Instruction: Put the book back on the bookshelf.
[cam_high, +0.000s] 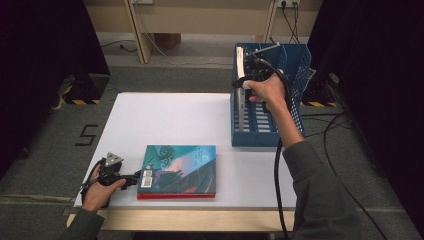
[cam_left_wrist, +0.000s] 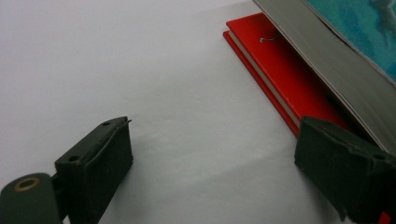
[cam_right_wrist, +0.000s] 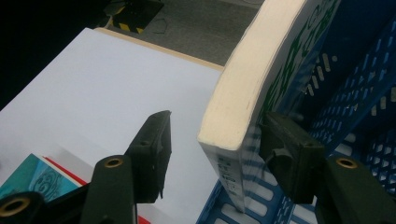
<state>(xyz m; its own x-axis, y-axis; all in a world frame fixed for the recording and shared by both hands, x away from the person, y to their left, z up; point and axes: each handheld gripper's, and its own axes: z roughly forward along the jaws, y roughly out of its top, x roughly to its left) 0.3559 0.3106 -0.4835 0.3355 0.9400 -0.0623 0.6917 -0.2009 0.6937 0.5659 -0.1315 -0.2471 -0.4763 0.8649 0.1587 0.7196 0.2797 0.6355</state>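
White table (cam_high: 170, 120), blue rack (cam_high: 295, 65), grey floor (cam_high: 50, 145)

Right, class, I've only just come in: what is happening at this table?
A person works with a gripper in each hand. The right gripper is open around a thick white book standing in the blue basket at the table's far right. The left gripper, also open, sits at the edge of a teal-covered book lying on a red book near the front of the white table.
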